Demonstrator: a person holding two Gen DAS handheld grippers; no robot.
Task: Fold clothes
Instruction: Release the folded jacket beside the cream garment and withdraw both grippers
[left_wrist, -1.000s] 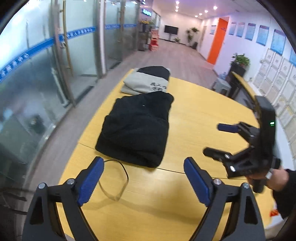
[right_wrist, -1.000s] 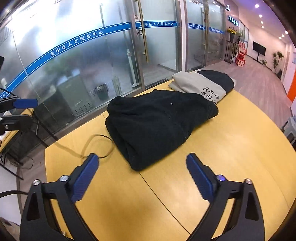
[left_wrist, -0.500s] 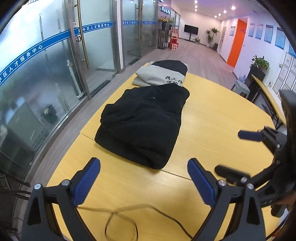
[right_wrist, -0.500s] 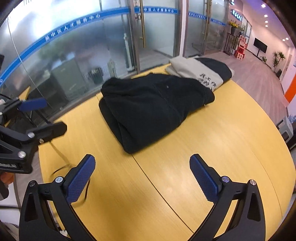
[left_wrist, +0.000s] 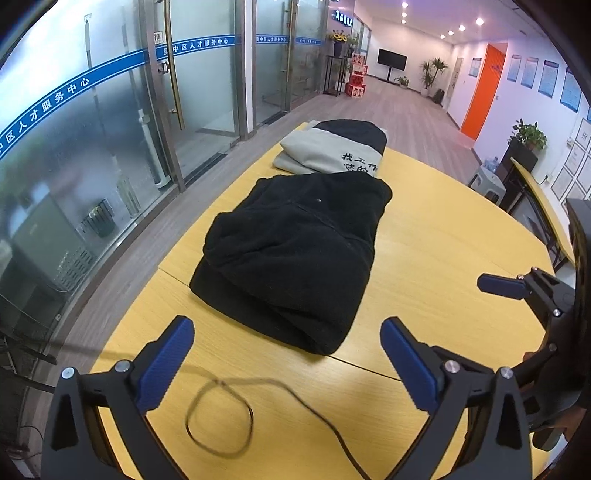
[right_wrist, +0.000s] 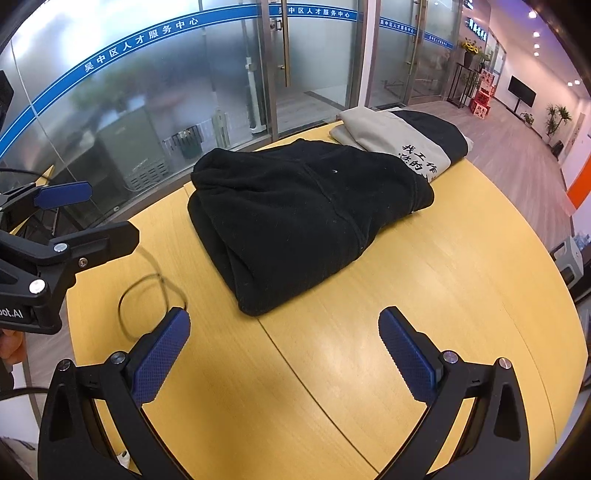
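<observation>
The black fleece top (left_wrist: 295, 254) lies folded on the yellow tabletop (left_wrist: 436, 236), just in front of my left claw (left_wrist: 286, 363). Its near edge sits a little beyond my blue pads and does not touch them. From my right claw (right_wrist: 284, 354) the same top (right_wrist: 303, 218) is ahead and a bit to the left, also apart from the pads.

Behind the black top is a second folded top, grey and black (left_wrist: 332, 153), with black writing on the grey part. The black one lies over its near edge, so the two touch.

The black top looks soft and fuzzy, thick like a blanket, folded into a long lumpy block with round edges. A seam runs across it and a tiny white speck sits on it. The grey and black top looks smoother and flatter. The tabletop is smooth pale wood with a round edge and a thin dark join line (right_wrist: 295, 369) across it. A thin black cable (left_wrist: 221, 417) makes a loop on the wood right by my left claw.

My left claw is wide open, holding nothing, and hangs low over the near side of the tabletop, pointing along the black top. My right claw is wide open too and empty, pointing at the black top from the right side. Each claw has black arms with bumpy blue pads (right_wrist: 406, 354). In the left view my right claw (left_wrist: 513, 295) sits at the right edge, over the tabletop beside the top.
</observation>
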